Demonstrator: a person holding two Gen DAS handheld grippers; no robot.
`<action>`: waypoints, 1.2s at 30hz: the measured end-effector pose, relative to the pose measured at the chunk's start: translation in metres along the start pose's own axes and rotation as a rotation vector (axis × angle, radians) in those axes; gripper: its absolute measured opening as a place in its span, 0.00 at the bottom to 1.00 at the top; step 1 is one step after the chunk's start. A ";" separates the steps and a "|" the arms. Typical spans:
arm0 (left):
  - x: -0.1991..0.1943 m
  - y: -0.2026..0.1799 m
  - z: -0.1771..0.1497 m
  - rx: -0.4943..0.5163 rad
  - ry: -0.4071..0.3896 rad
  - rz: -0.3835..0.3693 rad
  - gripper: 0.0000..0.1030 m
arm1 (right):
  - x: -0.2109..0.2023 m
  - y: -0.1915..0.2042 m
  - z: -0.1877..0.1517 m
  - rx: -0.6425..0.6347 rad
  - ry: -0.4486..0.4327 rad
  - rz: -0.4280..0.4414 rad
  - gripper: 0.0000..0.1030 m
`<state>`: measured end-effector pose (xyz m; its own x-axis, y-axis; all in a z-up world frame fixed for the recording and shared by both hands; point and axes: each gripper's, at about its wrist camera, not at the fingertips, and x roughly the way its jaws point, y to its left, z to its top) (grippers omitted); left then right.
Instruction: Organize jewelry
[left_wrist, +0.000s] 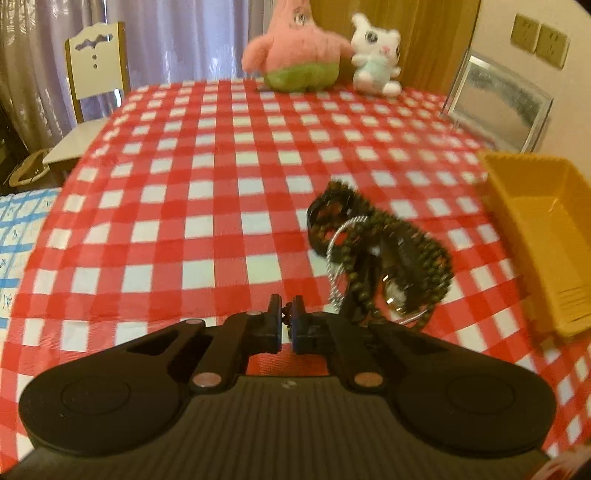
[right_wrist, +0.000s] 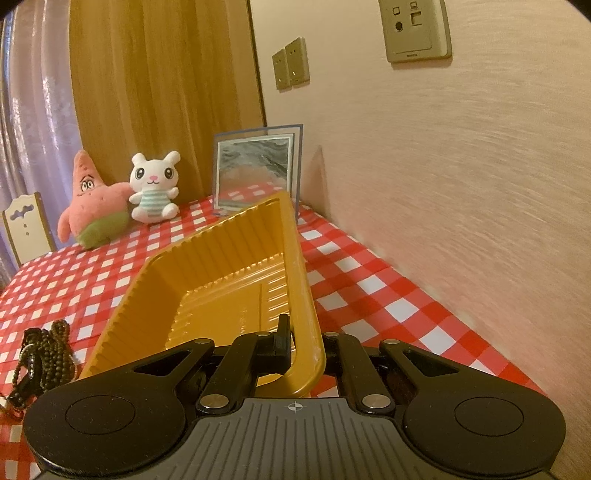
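We find no writing or brand we can read; the wall sockets (right_wrist: 416, 31) carry only blurred marks. From the left wrist view, the left edge of the surface (left_wrist: 192, 177) falls off toward a chair (left_wrist: 96, 70) and a blue-checked bed cover (left_wrist: 22, 229), and a wide stretch of red-and-white cloth lies open ahead as far as the pink star plush (left_wrist: 295, 48) and white bunny plush (left_wrist: 376, 59). The left gripper (left_wrist: 287, 314) is nearly closed, pinching a dark beaded strand (left_wrist: 287, 308) between its pads. The jewelry pile (left_wrist: 384, 251), dark bead strings tangled with a silver ring, lies just right of it, near the yellow tray (left_wrist: 535, 236). Only the right wrist view shows the right gripper (right_wrist: 301, 341) clamped shut on the tray's near rim, the tray tilted up off the cloth, with a narrow strip of surface between it and the wall (right_wrist: 461, 166), and a framed picture (right_wrist: 255, 170) standing behind.
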<state>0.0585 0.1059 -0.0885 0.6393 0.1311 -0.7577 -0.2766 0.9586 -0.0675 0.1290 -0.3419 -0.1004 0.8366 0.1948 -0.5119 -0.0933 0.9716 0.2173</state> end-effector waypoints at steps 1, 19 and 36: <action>-0.007 -0.001 0.002 -0.003 -0.012 -0.010 0.04 | 0.000 0.000 0.000 0.000 0.000 0.002 0.05; -0.059 -0.132 0.046 0.102 -0.141 -0.421 0.04 | 0.004 -0.002 0.003 -0.004 0.004 0.038 0.05; -0.017 -0.194 0.020 0.186 0.007 -0.496 0.20 | 0.000 -0.005 0.004 -0.001 0.003 0.037 0.06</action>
<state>0.1159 -0.0774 -0.0491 0.6558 -0.3507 -0.6685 0.1906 0.9338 -0.3029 0.1316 -0.3468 -0.0983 0.8308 0.2314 -0.5062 -0.1252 0.9639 0.2351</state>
